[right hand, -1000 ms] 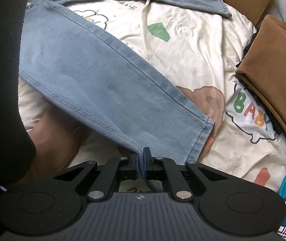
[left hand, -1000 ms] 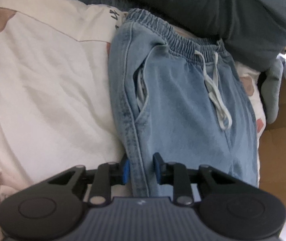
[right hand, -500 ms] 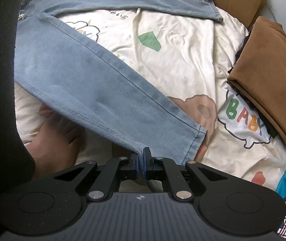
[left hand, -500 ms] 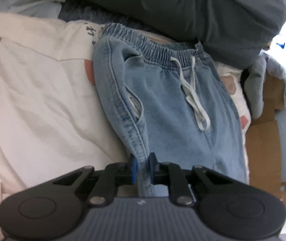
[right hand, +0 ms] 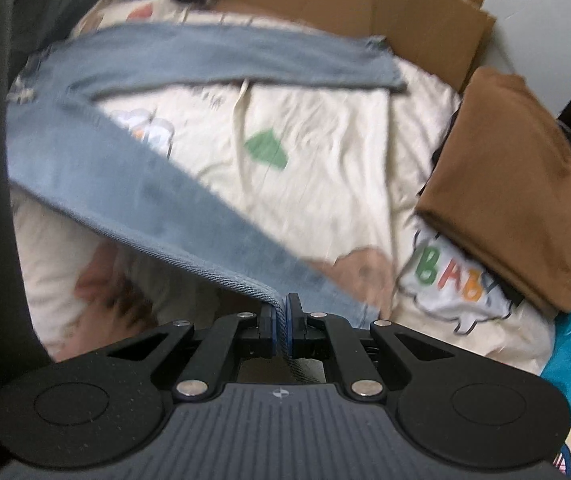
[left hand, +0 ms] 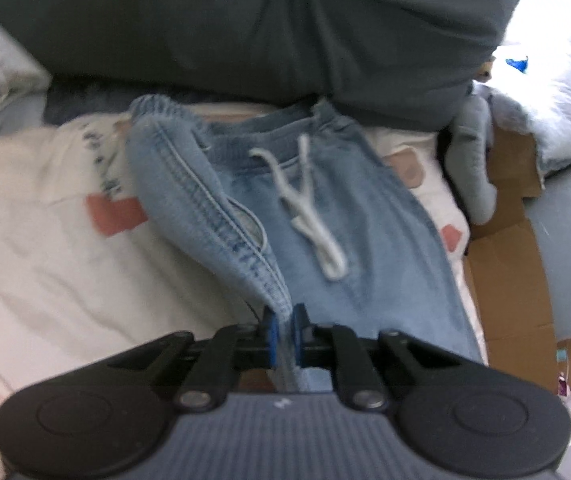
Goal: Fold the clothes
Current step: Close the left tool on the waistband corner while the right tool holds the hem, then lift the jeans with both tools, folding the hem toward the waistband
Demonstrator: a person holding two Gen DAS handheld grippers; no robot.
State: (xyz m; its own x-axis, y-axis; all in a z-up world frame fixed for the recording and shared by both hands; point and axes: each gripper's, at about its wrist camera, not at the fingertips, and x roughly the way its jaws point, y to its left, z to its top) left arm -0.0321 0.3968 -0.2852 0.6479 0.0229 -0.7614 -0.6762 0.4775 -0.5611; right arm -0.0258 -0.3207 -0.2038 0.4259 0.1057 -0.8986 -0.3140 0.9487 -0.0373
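Cream sheet (left hand: 45, 256); both claws clamped on jeans (left hand: 349, 240).

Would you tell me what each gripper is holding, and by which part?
Both hold the jeans: left gripper pinches the hip side seam, right gripper the leg's outer seam.

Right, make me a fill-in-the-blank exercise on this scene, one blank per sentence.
1. The left gripper is shut on the side seam of the ___ jeans.
2. The jeans' drawstring is ___.
3. The right gripper pinches the ___.
4. The folded garment on the bedsheet is ___.

Missing words: blue; white; jeans; brown
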